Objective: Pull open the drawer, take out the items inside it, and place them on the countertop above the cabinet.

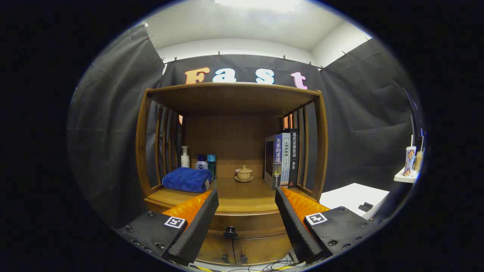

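I see my gripper (246, 211) with its two fingers (196, 223) spread wide, grasping nothing. One drawer (245, 223) sits closed below the surface (242, 198), its long axis running left to right, one dark knob (230, 231) facing me between the fingers. On the surface: three bottles (197, 160), three upright books (283, 160), one blue towel (187, 179), one lidded cup (244, 173).

Blue towel (187, 179) — brown drawer (242, 223).

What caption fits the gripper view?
Open tool lined up on the shut drawer's black knob, below the wooden countertop.
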